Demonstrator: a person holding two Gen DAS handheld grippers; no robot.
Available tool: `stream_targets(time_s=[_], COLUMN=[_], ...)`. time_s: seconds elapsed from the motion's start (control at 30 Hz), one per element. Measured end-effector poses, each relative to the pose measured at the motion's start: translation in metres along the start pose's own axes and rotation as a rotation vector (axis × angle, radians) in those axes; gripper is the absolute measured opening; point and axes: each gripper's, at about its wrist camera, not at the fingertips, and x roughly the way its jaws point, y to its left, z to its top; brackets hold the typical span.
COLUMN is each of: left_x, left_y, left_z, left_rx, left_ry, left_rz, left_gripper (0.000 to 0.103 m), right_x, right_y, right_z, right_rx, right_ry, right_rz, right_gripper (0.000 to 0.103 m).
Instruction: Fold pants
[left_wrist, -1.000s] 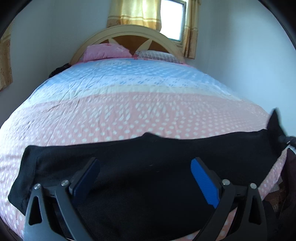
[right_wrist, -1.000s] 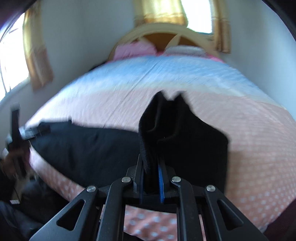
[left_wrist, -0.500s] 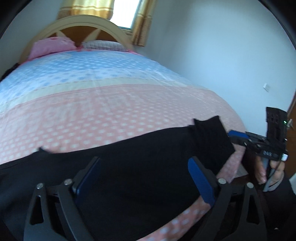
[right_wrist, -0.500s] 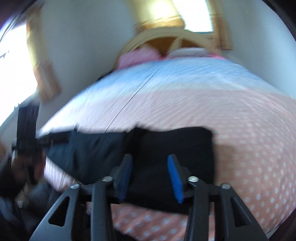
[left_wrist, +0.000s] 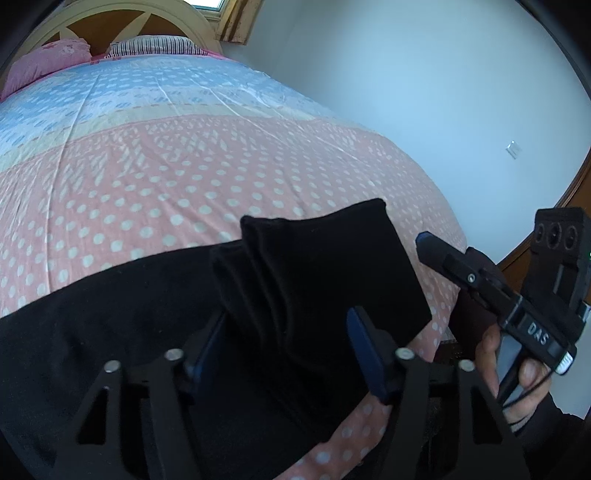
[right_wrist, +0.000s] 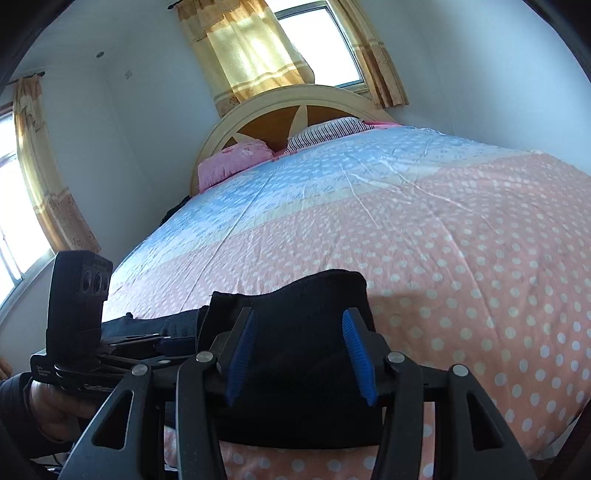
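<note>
The left hand-held gripper (left_wrist: 288, 343) is seen with its blue-padded fingers (left_wrist: 364, 349) spread apart, released, with nothing clamped between them; a folded-over end of the black fabric pants (left_wrist: 317, 266) lies between and just ahead of the fingers. In the same view the right hand-held gripper (left_wrist: 428, 243) is seen from the side, at the right of the folded end, carried by a hand (left_wrist: 517, 373) in a dark sleeve; whether its jaws touch the cloth cannot be told from there. In the right wrist view the right hand-held gripper (right_wrist: 301, 350) is shown released as well, its blue pads (right_wrist: 242, 350) set wide over the doubled end of the pants (right_wrist: 295, 306) without pinching it. The other gripper (right_wrist: 79, 310) is seen at the lower left of that view, low beside the cloth. The pants are laid across the near edge of the bed, one end folded back onto the rest, the remainder stretched flat to the left. They rest on a quilted bedspread (right_wrist: 461, 240) with white dots, pink near the foot and pale blue farther up. A pink pillow (right_wrist: 232, 160) and a striped pillow (right_wrist: 328, 131) are placed against an arched cream and brown headboard (right_wrist: 280, 107), with yellow curtains (right_wrist: 251, 48) hung at the window behind.
</note>
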Motion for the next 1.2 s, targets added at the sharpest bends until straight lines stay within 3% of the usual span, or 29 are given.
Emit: stream_targets(time_s=[0.03,0.07,0.2,0.4,0.7,0.73,0.97,1.2], left_x=[0.001,0.001,-0.016,-0.077,-0.123,-0.122,-0.110,-0.110], left_y=[-0.002,-0.003,-0.006,0.002,0.061,0.070,0.111,0.125], left_z=[0.001,0.000,0.003,0.005,-0.026,-0.028,-0.046,-0.060], left_rx=[0.007,0.012,0.000,-0.020,-0.182,-0.179,-0.310,-0.341], left_ry=[-0.001,0.000,-0.033,-0.128,-0.168,-0.167,-0.149,-0.129], left_rz=[0.018,0.027,0.002,-0.038,-0.001,-0.025,0.012,0.044], left_gripper=[0.041,0.012,0.013,0.013,0.012,0.012,0.012,0.012], right_x=[0.001,0.001,-0.007,-0.013,-0.017,-0.016,-0.005,0.021], right_y=[-0.001,-0.002,-0.009,-0.018,0.017,0.024,0.071,0.077], right_z=[0.000,0.001,0.001,0.004,-0.003,-0.005,-0.027,-0.040], right_rx=[0.002,0.006,0.039,0.093,-0.045,-0.073,-0.281,-0.317], right_ry=[-0.002,-0.005,-0.054,-0.086,-0.092,-0.086,0.014,0.141], right_rz=[-0.005,-0.012,-0.045,-0.036,0.082,0.103,0.237,0.210], right_gripper=[0.051,0.051,0.055,0.057,0.057,0.057,0.057,0.057])
